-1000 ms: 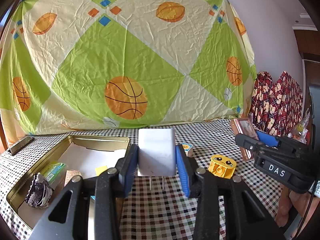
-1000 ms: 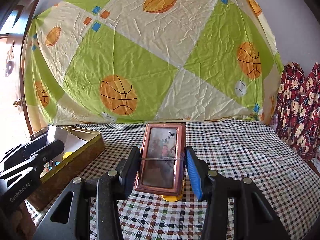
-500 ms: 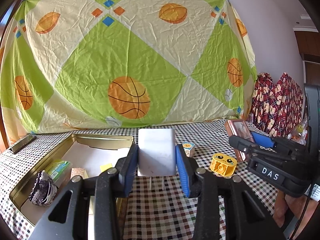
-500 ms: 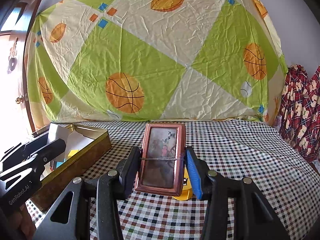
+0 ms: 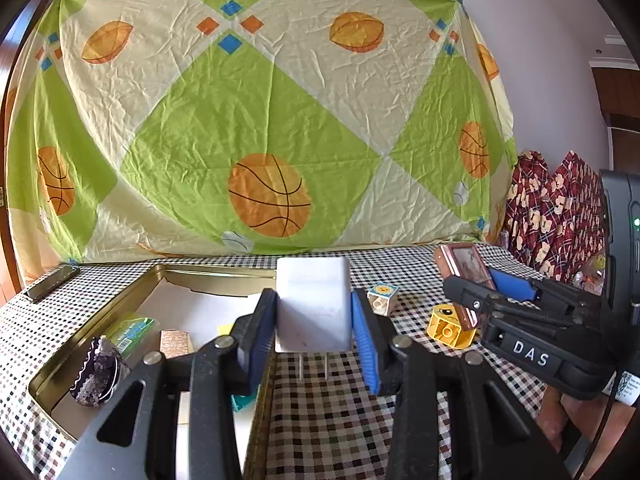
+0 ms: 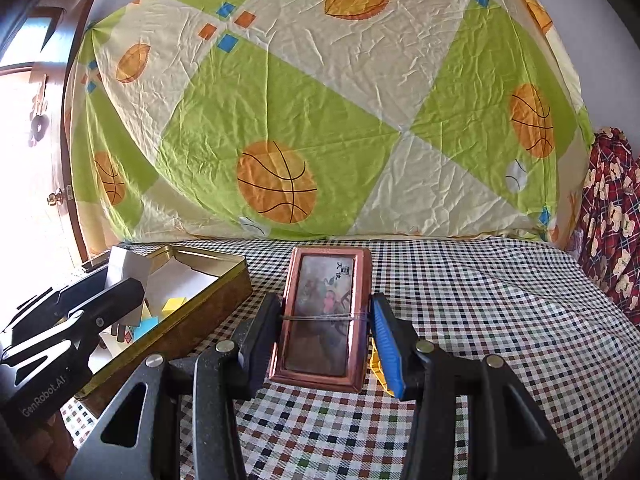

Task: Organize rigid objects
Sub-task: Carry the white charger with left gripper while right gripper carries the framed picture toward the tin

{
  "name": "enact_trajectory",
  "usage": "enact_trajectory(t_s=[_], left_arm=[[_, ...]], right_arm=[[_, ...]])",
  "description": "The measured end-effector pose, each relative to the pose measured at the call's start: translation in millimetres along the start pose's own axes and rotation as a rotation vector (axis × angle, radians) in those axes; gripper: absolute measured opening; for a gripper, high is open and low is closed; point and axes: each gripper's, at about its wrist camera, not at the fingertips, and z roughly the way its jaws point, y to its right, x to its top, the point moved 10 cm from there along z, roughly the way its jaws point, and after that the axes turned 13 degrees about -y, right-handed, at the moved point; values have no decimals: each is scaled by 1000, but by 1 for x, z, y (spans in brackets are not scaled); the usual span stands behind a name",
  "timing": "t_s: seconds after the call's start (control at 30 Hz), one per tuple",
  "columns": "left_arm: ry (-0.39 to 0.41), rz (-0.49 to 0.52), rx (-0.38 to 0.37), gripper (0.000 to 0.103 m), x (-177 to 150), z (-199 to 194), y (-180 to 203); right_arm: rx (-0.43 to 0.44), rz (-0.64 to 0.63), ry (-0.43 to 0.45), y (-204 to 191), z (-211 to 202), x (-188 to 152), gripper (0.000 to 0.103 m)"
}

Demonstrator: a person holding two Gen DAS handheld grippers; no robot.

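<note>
A bedsheet (image 5: 256, 128) printed with basketballs hangs behind the worktop (image 6: 500, 300), which is covered in a small checked cloth. On the worktop's left part sits an open gold tin (image 5: 120, 296) lined with white paper; inside it lie a dark crystal-like rock (image 5: 96, 376), a green packet (image 5: 130, 330) and a small tan block (image 5: 174, 342).

The left tool (image 5: 314, 320) pinches a white plug adapter (image 5: 312, 304) between its pads, prongs pointing down, held above the tin's right edge. The right tool (image 6: 326, 332) pinches a copper-coloured picture frame (image 6: 322, 316) upright by its two long sides, a thin cord running across its glass; it is held above the checked cloth, to the right of the tin.

Below the frame, on the cloth, rests a yellow toy brick (image 5: 450, 326), and between it and the adapter stands a small cube block (image 5: 383, 299) with a sun face.
</note>
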Motion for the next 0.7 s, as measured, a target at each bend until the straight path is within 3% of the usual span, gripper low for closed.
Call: enact_trajectory(t_s=[0.7], left_arm=[[9,-54,33,37,-4,-13,-46]], right_arm=[[38,-84,-4,-59,11,-1,49]])
